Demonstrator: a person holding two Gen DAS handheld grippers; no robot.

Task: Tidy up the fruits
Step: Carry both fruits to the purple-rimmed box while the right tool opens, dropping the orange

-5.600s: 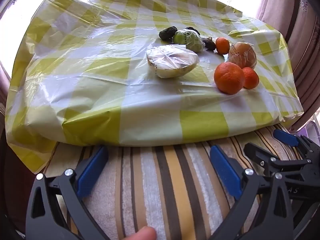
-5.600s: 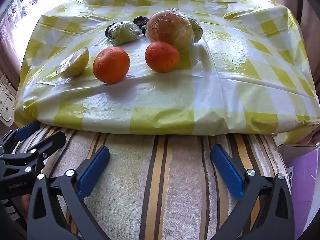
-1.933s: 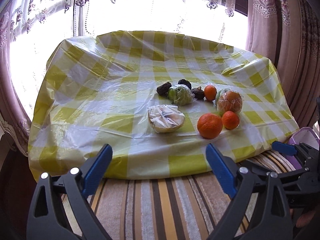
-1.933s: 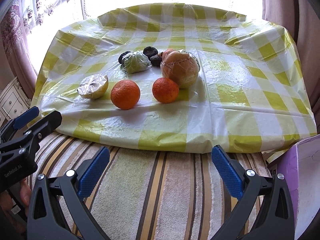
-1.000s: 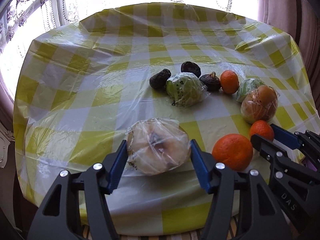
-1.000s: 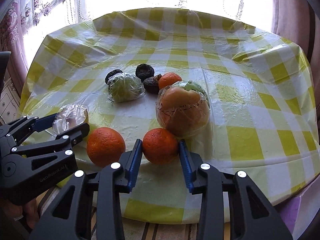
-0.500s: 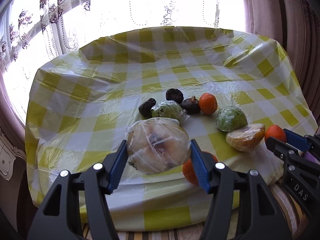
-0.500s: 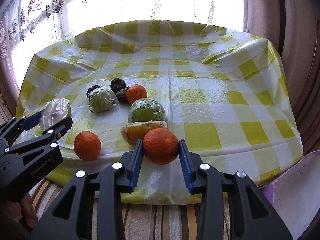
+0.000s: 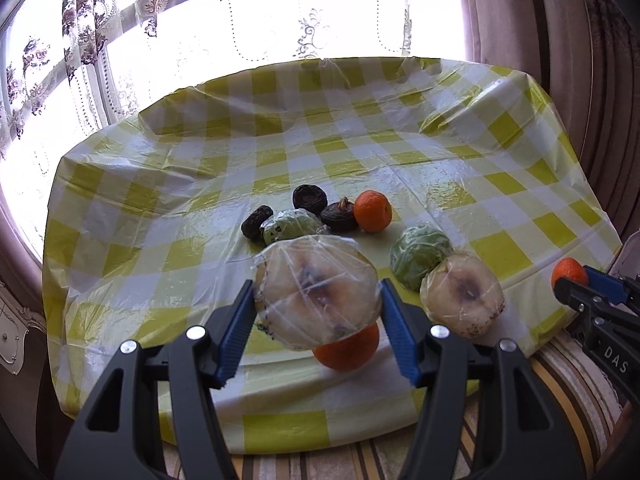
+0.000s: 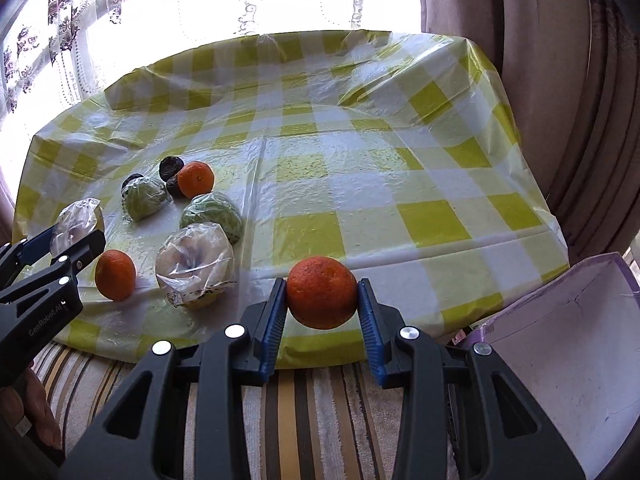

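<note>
Nearest the right wrist camera, the right gripper [image 10: 322,308] is clamping a round orange mandarin [image 10: 321,297] between its blue ribbed pads, clear of the table's near edge. An open lilac cardboard box with a white inside [image 10: 560,332] is lying at about four o'clock from that gripper, off the table corner and well below the cloth. Judged from the task, this box is the likely destination, and the right hand is the nearer one to it.

In the left wrist view, the left gripper [image 9: 318,322] is gripping a pale halved fruit wrapped in clear film [image 9: 318,290], cut face toward the camera, lifted above the cloth. A second orange mandarin [image 9: 348,346] is sitting on the yellow-and-white checked plastic tablecloth [image 9: 360,136] directly beneath it.

Further out on the cloth, at one o'clock from the left gripper, a second film-wrapped pale half [image 9: 462,296] is resting against a green fruit in film [image 9: 418,258]. Beyond, at twelve o'clock, another wrapped green fruit [image 9: 294,230], three dark wrinkled fruits [image 9: 310,199] and a small orange mandarin [image 9: 372,211] are clustering together.

The move is turning on carrying right and downward to clear the box wall.
</note>
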